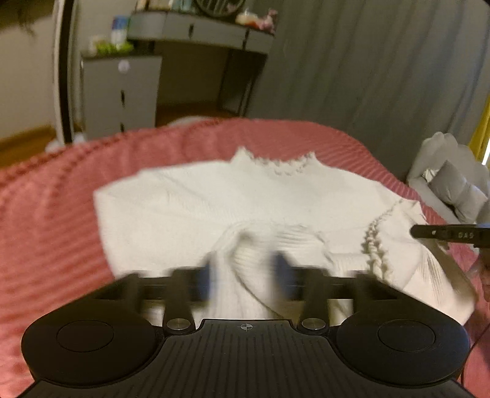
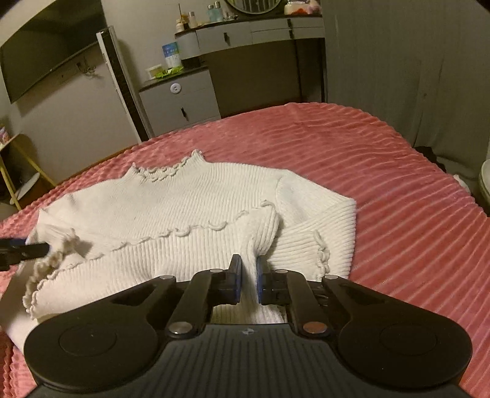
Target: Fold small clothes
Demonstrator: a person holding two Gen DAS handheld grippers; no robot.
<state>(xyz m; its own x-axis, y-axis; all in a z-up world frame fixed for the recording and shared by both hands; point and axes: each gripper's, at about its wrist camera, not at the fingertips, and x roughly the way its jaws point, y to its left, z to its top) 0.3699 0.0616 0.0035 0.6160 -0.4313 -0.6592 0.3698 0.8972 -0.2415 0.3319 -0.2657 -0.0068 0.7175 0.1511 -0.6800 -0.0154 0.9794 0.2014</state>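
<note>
A small white ribbed sweater (image 1: 190, 202) with a frilled collar lies on the pink bedspread (image 1: 46, 214); its bottom hem is folded up toward the collar. My left gripper (image 1: 245, 275) is blurred, its blue pads apart, with a bunch of the hem between them. In the right wrist view the sweater (image 2: 183, 208) lies left of centre. My right gripper (image 2: 248, 275) is shut on a pinch of its hem. The left gripper's tip shows at the left edge of the right wrist view (image 2: 27, 249); the right gripper's finger shows at the right of the left wrist view (image 1: 450, 235).
The pink ribbed bedspread (image 2: 382, 183) covers the bed. Beyond it stand a grey dressing table (image 2: 260, 27), a drawer cabinet (image 2: 180, 98) and a grey curtain (image 1: 382, 76). A wall TV (image 2: 46, 52) hangs at left. White pillows (image 1: 450, 183) lie off the bed's right side.
</note>
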